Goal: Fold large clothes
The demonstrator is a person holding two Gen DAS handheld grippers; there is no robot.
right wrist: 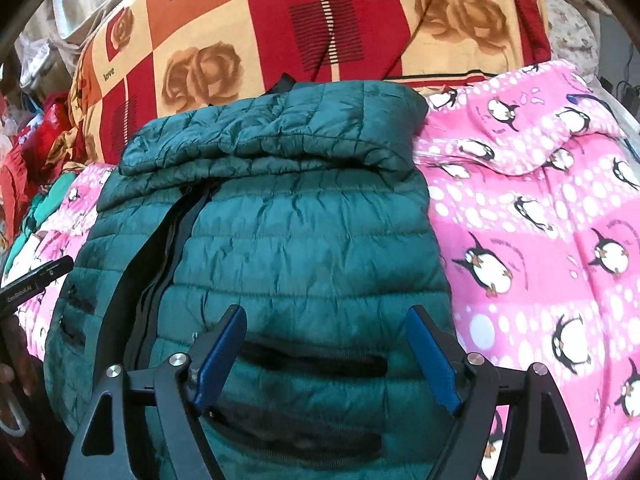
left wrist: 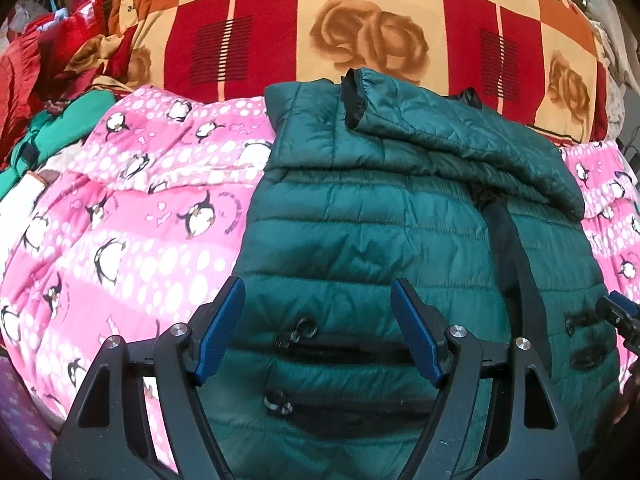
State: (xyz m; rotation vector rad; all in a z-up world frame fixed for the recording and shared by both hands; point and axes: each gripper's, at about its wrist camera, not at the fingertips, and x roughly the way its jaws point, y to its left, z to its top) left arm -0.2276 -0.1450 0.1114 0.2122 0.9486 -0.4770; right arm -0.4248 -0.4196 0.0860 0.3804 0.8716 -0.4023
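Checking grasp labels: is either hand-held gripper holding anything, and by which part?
Nothing is held: left hand-held gripper and right hand-held gripper stand open above the green jacket.

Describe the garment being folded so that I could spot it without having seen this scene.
On the pink penguin-print blanket, below the red-and-cream rose quilt, lies a dark green quilted puffer jacket. It alone is shiny and stitched in bands, with a black zipper and a sleeve folded across its top.

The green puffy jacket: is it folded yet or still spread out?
Partly folded. The green jacket's sleeves lie across its chest, but the body still stretches full length on the pink penguin blanket.
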